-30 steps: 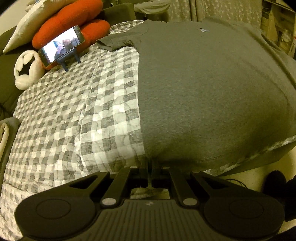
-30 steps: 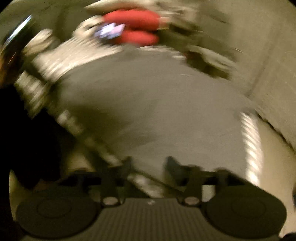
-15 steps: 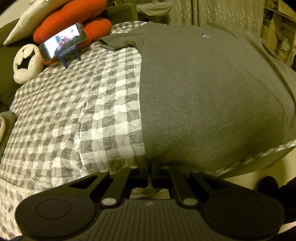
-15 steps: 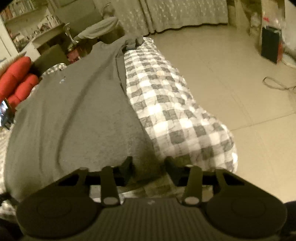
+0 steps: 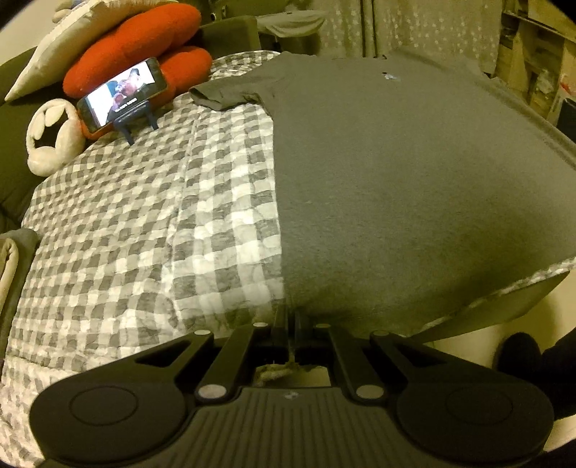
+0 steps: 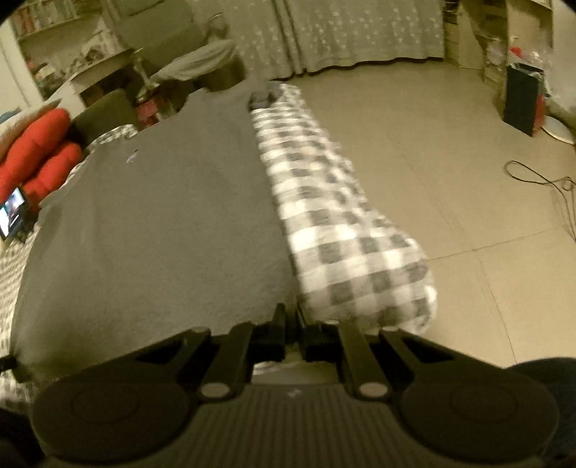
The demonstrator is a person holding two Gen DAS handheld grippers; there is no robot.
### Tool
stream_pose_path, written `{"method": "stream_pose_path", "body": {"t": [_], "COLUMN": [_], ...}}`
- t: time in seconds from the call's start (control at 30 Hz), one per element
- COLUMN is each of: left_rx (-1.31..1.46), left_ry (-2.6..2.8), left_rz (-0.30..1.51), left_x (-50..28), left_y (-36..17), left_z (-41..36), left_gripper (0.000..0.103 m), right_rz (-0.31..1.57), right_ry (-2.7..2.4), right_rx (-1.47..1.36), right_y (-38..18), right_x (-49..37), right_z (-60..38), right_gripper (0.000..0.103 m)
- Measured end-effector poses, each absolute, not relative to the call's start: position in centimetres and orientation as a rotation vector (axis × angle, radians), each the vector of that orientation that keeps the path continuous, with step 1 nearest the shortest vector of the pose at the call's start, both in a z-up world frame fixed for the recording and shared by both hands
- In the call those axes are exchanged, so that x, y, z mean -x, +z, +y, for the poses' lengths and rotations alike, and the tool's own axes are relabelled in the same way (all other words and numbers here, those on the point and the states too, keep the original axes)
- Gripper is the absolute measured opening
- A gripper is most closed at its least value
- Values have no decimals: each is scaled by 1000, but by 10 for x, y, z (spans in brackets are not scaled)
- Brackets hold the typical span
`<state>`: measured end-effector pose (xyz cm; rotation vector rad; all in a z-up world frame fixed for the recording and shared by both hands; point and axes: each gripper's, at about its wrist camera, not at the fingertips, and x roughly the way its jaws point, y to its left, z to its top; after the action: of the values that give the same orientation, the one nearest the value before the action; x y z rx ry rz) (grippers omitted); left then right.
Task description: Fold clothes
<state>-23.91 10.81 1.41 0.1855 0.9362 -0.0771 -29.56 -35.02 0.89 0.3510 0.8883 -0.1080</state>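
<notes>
Well, your phone [image 5: 122, 95] stands beside the grey T-shirt [image 5: 396, 187], collar farthest from you; both tools, left tool [image 5: 291, 318] and right tool [image 6: 291, 318], pinch its hem.

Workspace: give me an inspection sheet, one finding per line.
Surface: checked quilt over a bed.
Job's things: grey T-shirt spread flat, one sleeve out to the side.
Clutter: phone on a stand, screen lit; red cushion; white plush.
Grippers: left gripper shut on the shirt's hem corner; right gripper shut on the other hem corner.
Cables: cord on the floor.
Surroundings: curtain, shelves.
</notes>
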Motion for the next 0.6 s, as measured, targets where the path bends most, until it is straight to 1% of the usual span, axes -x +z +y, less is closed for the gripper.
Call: {"method": "stream_pose_path", "body": {"t": [0.13, 0.27, 0.43, 0.6], "left_rx": [-198, -243, -227, -252], "left_ry": [-68, -74, -81, -82], "left_rz": [948, 950, 943, 1031], "left_x": [234, 236, 239, 222], "left_y": [10, 8, 15, -3], "left_z": [107, 101, 106, 97], "left_gripper": [3, 3, 3, 5], "right_rz": [854, 899, 886, 925], "right_ry": [-111, -117, -112, -116], "right_rx": [-361, -334, -296, -262], "right_y": [20, 6, 7, -4], "right_x": [312, 302, 308, 294], "right_z": [-356, -352, -345, -346], "right_gripper": [7, 7, 7, 8]}}
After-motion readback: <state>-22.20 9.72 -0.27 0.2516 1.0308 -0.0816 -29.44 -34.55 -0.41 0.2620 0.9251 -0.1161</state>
